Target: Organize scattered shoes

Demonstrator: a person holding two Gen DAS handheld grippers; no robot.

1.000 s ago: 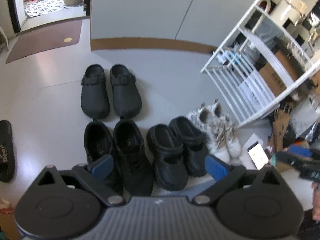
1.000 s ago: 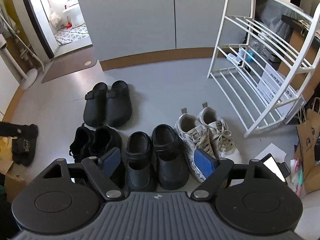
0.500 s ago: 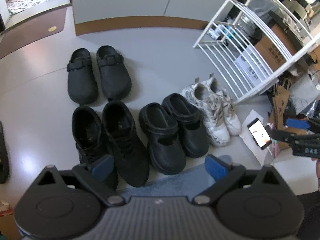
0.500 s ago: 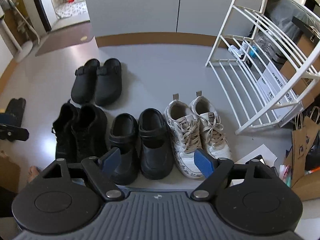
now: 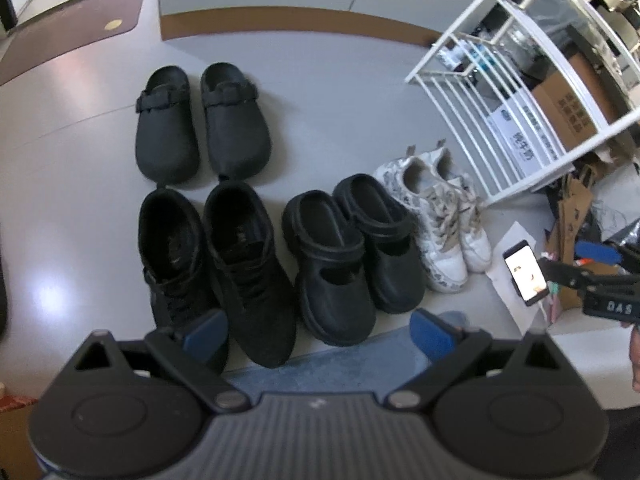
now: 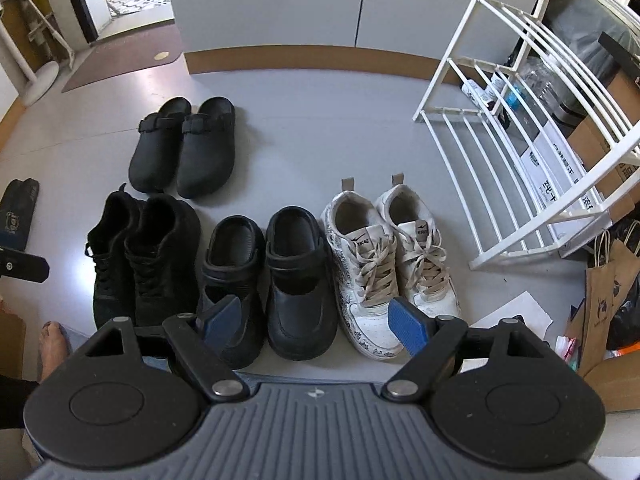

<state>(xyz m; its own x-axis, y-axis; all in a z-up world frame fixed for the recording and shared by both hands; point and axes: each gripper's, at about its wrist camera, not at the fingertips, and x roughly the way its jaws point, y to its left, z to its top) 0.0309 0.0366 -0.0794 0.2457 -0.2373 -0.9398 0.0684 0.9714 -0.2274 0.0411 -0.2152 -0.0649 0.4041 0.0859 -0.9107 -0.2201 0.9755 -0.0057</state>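
Four pairs stand on the grey floor. Black clogs [image 5: 200, 120] [image 6: 184, 148] sit in the back row. In front, from the left, are black lace-up sneakers [image 5: 216, 268] [image 6: 140, 256], black strap shoes [image 5: 352, 256] [image 6: 272, 276] and white sneakers [image 5: 440, 216] [image 6: 392, 256]. My left gripper [image 5: 320, 336] hangs open above the toes of the black sneakers and strap shoes, holding nothing. My right gripper [image 6: 314, 322] is open too, empty, over the toes of the strap shoes and the left white sneaker. The left wrist view also catches it as the right gripper [image 5: 576, 260] at the far right.
A white wire rack [image 5: 500, 92] [image 6: 520, 120] leans at the right, with boxes and paper bags [image 6: 608, 280] behind it. A lit phone [image 5: 524, 272] lies on paper. A dark slipper [image 6: 18, 208] and a bare foot [image 6: 52, 344] are at the left. A brown doormat [image 6: 120, 60] lies far back.
Both grippers have come down and tipped toward the front row of shoes, which now looks larger and nearer. Their jaws stayed open and no shoe has moved.
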